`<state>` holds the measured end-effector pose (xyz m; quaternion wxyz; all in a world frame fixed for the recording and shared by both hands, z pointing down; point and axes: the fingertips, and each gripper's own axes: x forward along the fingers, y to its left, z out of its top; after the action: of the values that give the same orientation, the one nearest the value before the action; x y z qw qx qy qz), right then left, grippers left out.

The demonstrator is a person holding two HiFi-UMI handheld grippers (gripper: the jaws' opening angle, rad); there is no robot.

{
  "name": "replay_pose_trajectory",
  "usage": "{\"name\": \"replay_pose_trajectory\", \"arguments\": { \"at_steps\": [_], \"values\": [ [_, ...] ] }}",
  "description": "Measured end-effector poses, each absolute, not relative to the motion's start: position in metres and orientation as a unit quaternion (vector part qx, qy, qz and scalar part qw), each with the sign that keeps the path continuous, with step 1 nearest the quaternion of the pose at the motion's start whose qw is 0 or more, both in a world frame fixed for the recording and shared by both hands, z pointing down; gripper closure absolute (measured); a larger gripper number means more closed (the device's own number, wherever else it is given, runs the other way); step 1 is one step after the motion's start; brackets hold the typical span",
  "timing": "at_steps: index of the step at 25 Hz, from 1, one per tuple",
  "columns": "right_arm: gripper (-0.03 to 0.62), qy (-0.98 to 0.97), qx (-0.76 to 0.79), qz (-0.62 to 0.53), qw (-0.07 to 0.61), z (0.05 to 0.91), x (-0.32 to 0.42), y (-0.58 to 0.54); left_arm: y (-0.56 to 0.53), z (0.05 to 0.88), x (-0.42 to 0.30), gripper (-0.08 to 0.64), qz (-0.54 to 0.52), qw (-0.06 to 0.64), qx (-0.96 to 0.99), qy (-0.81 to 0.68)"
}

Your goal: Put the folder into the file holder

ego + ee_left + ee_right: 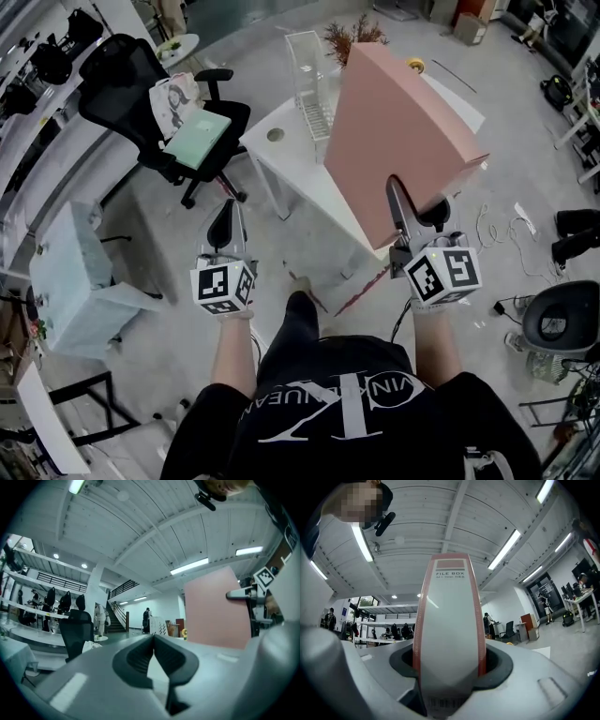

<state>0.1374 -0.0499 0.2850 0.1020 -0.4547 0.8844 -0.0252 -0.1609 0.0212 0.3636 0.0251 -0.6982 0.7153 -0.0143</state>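
Note:
The folder (394,141) is a pink file box with a white spine labelled "FILE BOX" (449,620). It is held tilted in the air above the white table (281,164). My right gripper (417,214) is shut on its lower edge, with the spine filling the gap between the jaws (449,660). A clear file holder (314,80) stands upright at the table's far side, beyond the folder. To the left, my left gripper (224,220) hangs over the floor with its pads (140,656) together and nothing between them. The left gripper view also shows the folder (215,606).
A black office chair (159,103) with a green folder (199,139) on its seat stands left of the table. A pale blue box (70,281) sits on the floor at the left. A dried plant (352,37) stands behind the holder. Cables (506,234) and a black stool (561,323) are at the right.

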Motion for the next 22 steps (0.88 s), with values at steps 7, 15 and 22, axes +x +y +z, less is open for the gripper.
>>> {"name": "replay_pose_trajectory", "arguments": {
  "at_steps": [7, 15, 22],
  "values": [
    [0.304, 0.878, -0.466, -0.012, 0.109, 0.267, 0.108, -0.103, -0.046, 0.361, -0.173, 0.560, -0.019, 0.023, -0.721, 0.692],
    [0.304, 0.867, -0.485, -0.008, 0.111, 0.259, 0.073, -0.163, -0.117, 0.369, -0.194, 0.560, -0.025, 0.016, -0.743, 0.669],
    [0.304, 0.860, -0.501, -0.001, 0.100, 0.259, 0.054, -0.199, -0.167, 0.365, -0.203, 0.560, -0.026, 0.018, -0.760, 0.649]
  ]
}}
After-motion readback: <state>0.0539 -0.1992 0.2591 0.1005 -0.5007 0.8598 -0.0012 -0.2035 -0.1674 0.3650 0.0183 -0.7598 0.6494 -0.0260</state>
